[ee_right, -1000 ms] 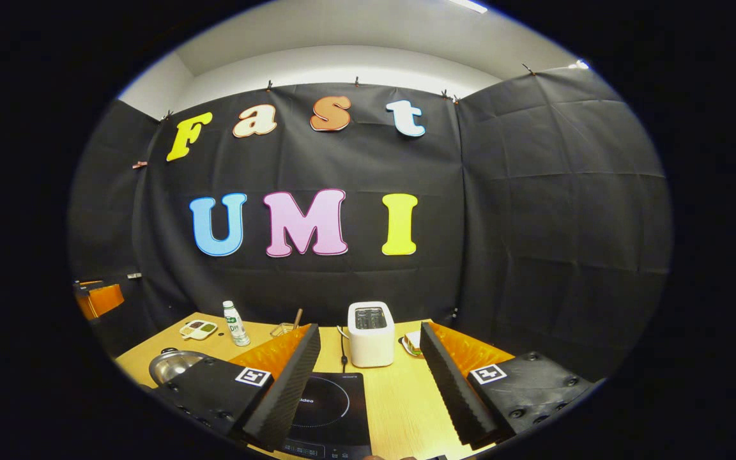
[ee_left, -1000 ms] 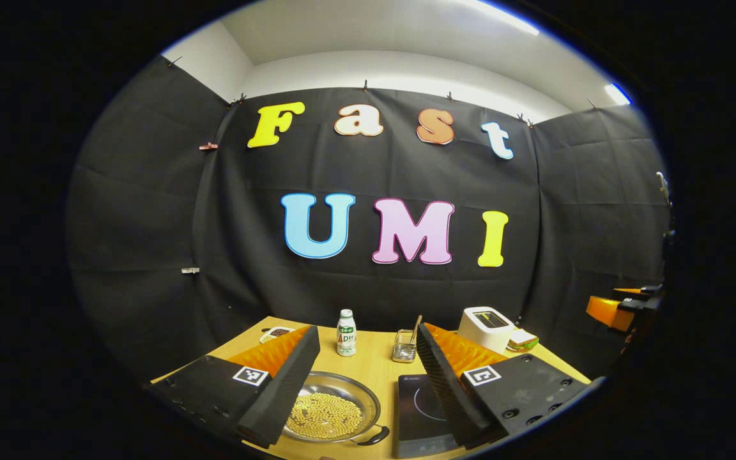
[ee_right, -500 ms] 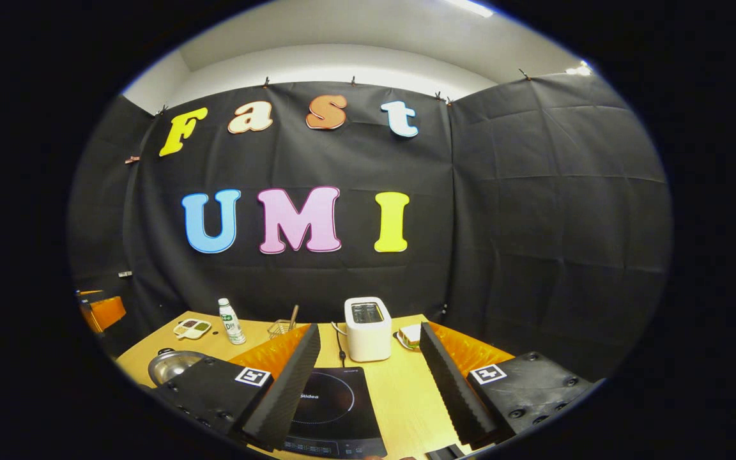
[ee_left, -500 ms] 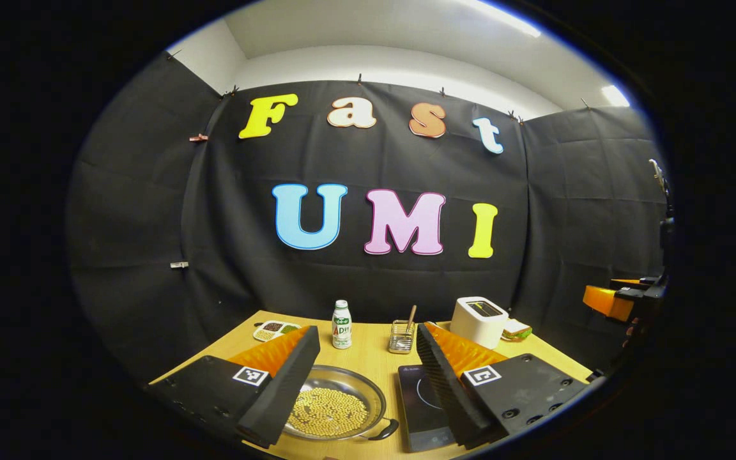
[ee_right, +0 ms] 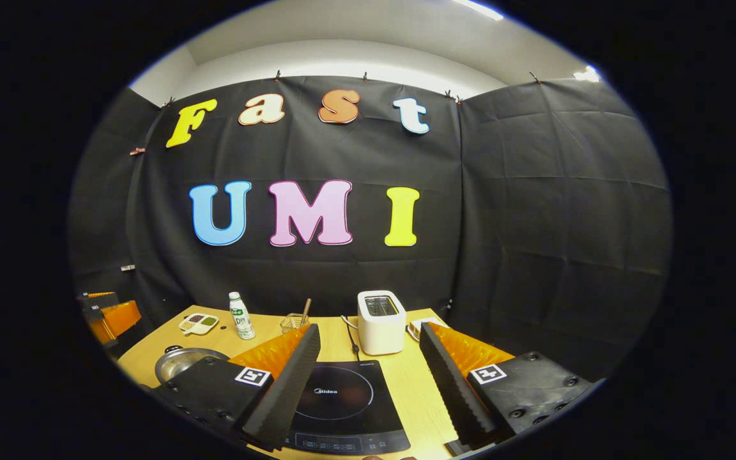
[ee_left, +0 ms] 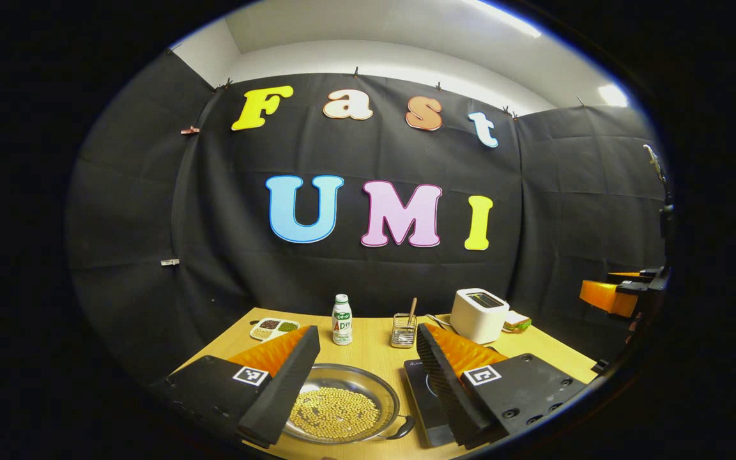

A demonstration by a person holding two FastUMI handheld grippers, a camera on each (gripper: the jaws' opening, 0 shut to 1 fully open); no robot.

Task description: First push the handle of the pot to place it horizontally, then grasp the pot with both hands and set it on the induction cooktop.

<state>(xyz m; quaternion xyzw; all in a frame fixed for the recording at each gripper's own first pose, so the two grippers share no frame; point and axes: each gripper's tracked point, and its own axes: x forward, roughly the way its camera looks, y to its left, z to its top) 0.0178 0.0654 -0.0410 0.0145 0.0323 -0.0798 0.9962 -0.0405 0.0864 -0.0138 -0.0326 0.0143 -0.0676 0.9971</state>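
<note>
In the left gripper view a shallow steel pot (ee_left: 342,406) holding yellow beans sits on the wooden table (ee_left: 368,354). Its black handle (ee_left: 404,427) points to the near right, towards the black induction cooktop (ee_left: 420,393) beside it. My left gripper (ee_left: 366,332) hovers open above the pot, touching nothing. In the right gripper view my right gripper (ee_right: 368,329) is open over the cooktop (ee_right: 342,402), and the pot (ee_right: 179,361) sits at the left, partly hidden behind a finger. The orange left gripper (ee_right: 109,313) shows at the far left.
At the back of the table stand a white toaster (ee_left: 480,313), a small bottle (ee_left: 341,327), a wire basket (ee_left: 403,329) with a stick, a divided dish (ee_left: 273,328) and a sandwich plate (ee_left: 516,322). The toaster's cord (ee_right: 350,338) runs towards the cooktop.
Both views have shifted so that more of the table shows below the fingers. The pot and cooktop have stayed where they were. Both grippers remain open.
</note>
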